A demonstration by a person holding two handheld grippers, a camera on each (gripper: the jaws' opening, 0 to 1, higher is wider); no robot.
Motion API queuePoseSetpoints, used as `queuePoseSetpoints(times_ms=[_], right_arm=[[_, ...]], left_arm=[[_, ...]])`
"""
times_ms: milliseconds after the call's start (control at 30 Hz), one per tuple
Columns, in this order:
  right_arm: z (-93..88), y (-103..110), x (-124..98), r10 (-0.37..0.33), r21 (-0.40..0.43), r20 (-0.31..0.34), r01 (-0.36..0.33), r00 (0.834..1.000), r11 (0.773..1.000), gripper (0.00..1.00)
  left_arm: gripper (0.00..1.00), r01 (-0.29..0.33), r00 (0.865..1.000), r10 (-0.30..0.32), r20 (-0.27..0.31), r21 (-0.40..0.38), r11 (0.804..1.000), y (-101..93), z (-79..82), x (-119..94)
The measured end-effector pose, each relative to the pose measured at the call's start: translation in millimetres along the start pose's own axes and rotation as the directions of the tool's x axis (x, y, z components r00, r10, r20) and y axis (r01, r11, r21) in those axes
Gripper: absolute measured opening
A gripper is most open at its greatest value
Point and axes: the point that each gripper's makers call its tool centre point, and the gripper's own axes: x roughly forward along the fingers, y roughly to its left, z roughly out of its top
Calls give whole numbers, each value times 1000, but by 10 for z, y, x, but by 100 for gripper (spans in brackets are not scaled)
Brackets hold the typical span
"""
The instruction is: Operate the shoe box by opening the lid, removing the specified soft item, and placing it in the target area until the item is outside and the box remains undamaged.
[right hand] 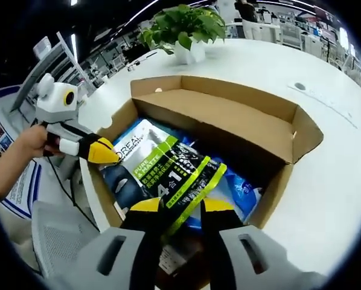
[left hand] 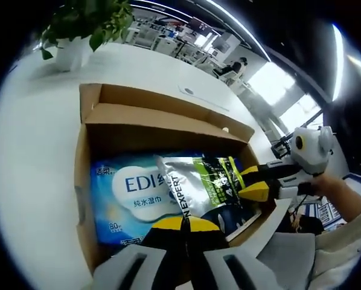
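Observation:
An open cardboard shoe box (left hand: 81,181) (right hand: 241,124) lies on the white table with its lid folded back. Inside, a silver, black and green pouch (left hand: 192,187) (right hand: 168,166) rests on a blue pack of wet wipes (left hand: 129,193) (right hand: 245,192). My left gripper (left hand: 185,225) is shut and empty, hovering over the box's near edge; from the other side it (right hand: 111,154) pokes at the box's left wall. My right gripper (right hand: 182,206) (left hand: 253,182) stands open, its jaws on either side of the pouch's near edge.
A potted plant (left hand: 84,24) (right hand: 186,27) stands on the table (left hand: 29,157) beyond the box. A person's hand (right hand: 26,145) and arm (left hand: 343,193) hold the grippers. A grey office chair (right hand: 54,235) sits off the table's edge.

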Motion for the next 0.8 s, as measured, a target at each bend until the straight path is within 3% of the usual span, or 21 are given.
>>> queuePoseSetpoints(times_ms=[233,500,800], right_arm=[[57,-20,-28,-42,-29,33,43,999,999,2],[66,-12,-81,-47,-6,48,48,998,999,1],[218,-25,-249,-62,41,119,58,991,998,0]], left_arm=[[0,-9,1000,9,6,10,1000,-17,6,-30],[0,-11,1000,11,18,10,1000,-74,33,-70],[0,-14,999,13,33,25,1000,-167,105,-113]])
